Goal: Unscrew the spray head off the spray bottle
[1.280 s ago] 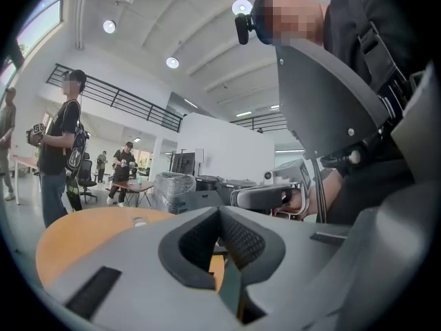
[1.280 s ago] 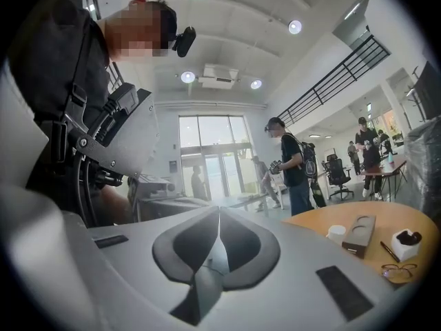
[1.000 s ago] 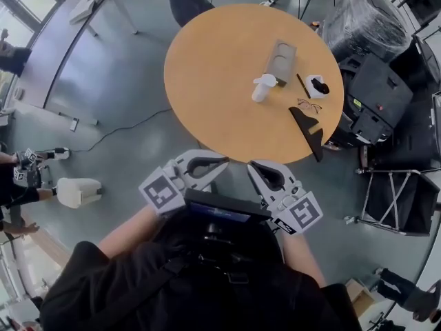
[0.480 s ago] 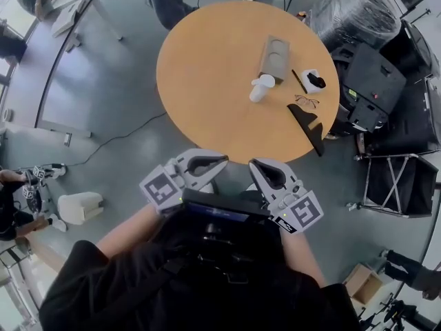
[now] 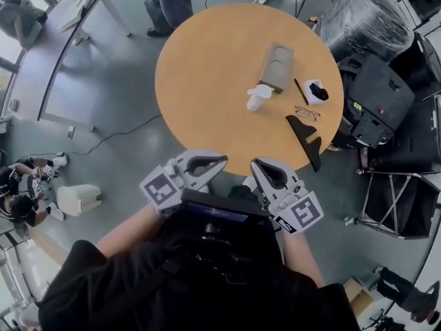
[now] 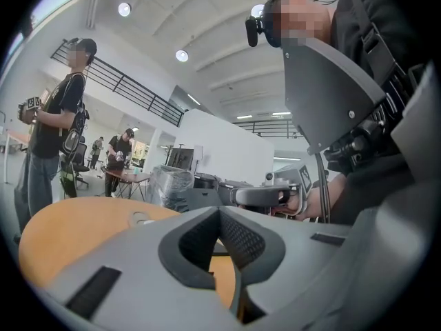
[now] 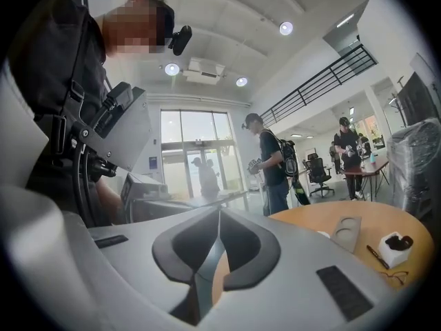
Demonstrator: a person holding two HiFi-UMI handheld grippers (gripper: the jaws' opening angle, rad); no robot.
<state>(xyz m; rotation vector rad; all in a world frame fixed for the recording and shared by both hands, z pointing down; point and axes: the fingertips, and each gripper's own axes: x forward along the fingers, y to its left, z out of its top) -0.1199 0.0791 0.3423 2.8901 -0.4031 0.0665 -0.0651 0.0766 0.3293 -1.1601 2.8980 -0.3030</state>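
A small white spray bottle (image 5: 258, 96) with its spray head on stands upright near the middle of the round wooden table (image 5: 200, 74). Both grippers are held close to my body, short of the table's near edge and well away from the bottle. My left gripper (image 5: 222, 161) is shut with nothing between its pads, and its tips point toward the right gripper. My right gripper (image 5: 253, 164) is shut and empty too. In the left gripper view the jaws (image 6: 222, 216) meet, with the table (image 6: 76, 223) beyond. The right gripper view shows closed tips (image 7: 219, 219).
On the table lie a grey cup carrier (image 5: 275, 66), a pen (image 5: 301, 90), a white box with a black thing (image 5: 317, 91), glasses (image 5: 308, 111) and a black angled piece (image 5: 306, 135). Black cases (image 5: 375, 95) and a wrapped chair (image 5: 368, 16) stand right. People stand beyond the table.
The view has shifted a little toward the table, and both grippers have edged forward with it. Both stay shut. The bottle has not moved.
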